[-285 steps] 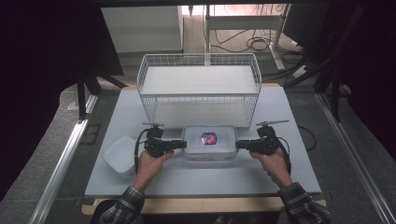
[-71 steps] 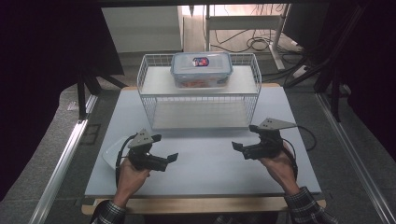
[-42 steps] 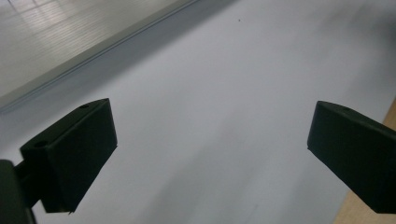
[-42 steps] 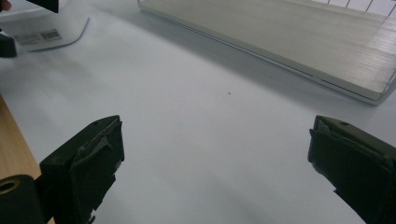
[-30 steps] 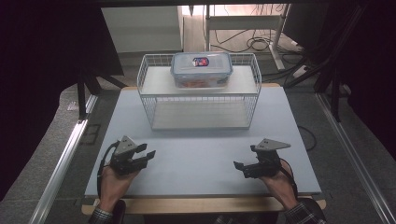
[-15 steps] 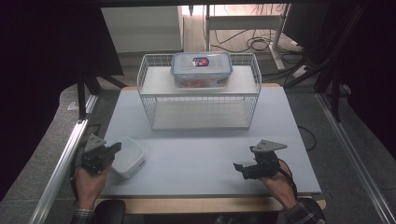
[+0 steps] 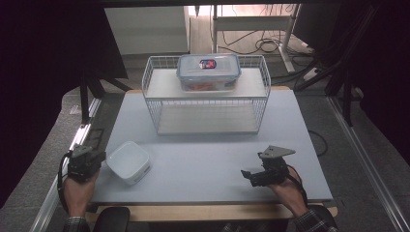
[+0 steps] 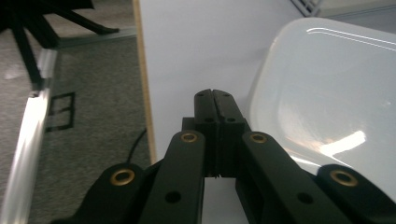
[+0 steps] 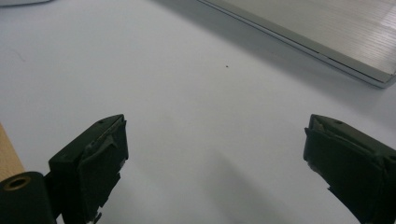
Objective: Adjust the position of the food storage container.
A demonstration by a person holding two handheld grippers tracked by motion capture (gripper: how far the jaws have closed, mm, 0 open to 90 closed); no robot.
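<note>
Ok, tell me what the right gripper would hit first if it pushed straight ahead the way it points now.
Nothing close: the right gripper, jaws open, points over bare table. Farther along that line lies the base of the wire rack, probably the first thing met, though depth is unclear.

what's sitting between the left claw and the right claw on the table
In the high view, the white dish lies just beside the left claw; from it to the right claw there is only bare table.
</note>
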